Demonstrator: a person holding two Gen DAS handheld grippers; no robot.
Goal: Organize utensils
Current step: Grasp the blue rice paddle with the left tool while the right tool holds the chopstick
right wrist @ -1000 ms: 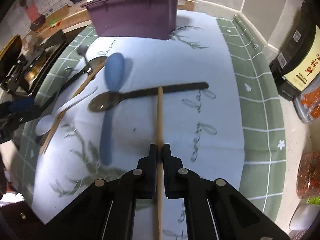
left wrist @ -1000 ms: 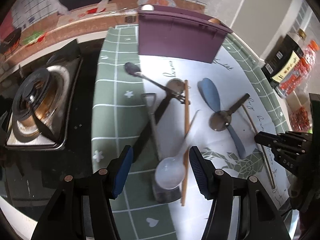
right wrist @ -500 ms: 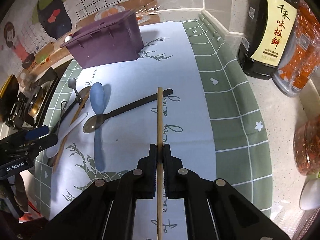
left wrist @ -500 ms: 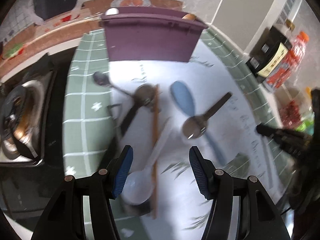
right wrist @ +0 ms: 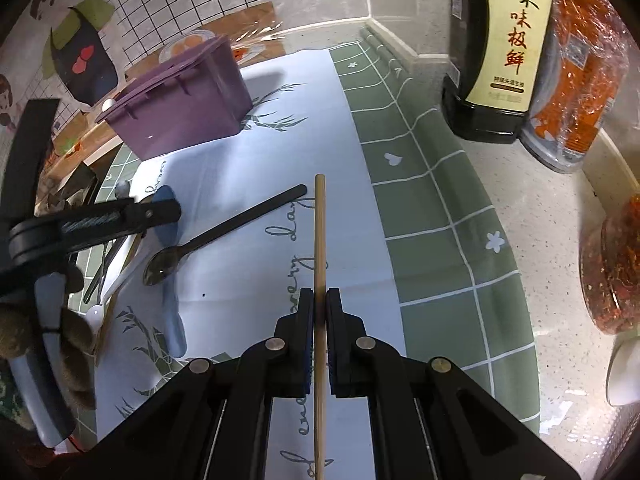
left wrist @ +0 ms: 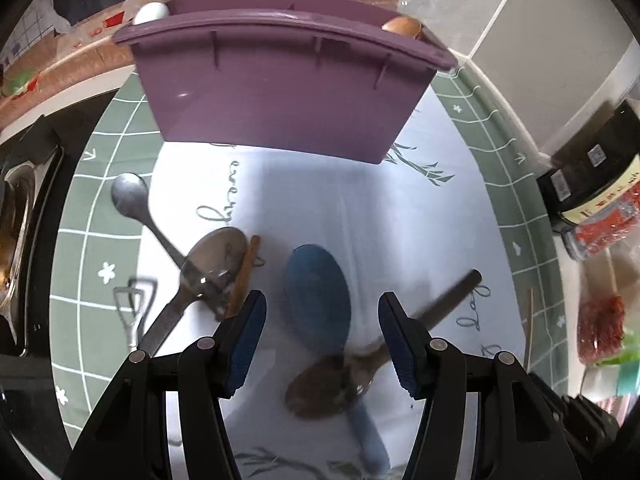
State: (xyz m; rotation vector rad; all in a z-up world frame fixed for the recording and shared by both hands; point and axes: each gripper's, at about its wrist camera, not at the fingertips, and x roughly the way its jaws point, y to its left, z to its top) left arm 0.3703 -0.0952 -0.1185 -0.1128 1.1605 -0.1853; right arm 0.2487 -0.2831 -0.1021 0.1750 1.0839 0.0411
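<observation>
On the table's green-checked mat point(left wrist: 100, 240), left side: two shiny metal spoons point(left wrist: 218, 258), one wooden chopstick point(left wrist: 245, 276). Left claw point(left wrist: 322, 334) wide, empty, over one smooth blue oval-bowled spoon point(left wrist: 318, 288) crossed by one dark-handled spoon point(left wrist: 320, 388). Purple plastic ribbed bin point(left wrist: 280, 92) behind. Right claw point(right wrist: 320, 320) pinching one thin round wooden chopstick point(right wrist: 319, 236), lifted off the mat.
</observation>
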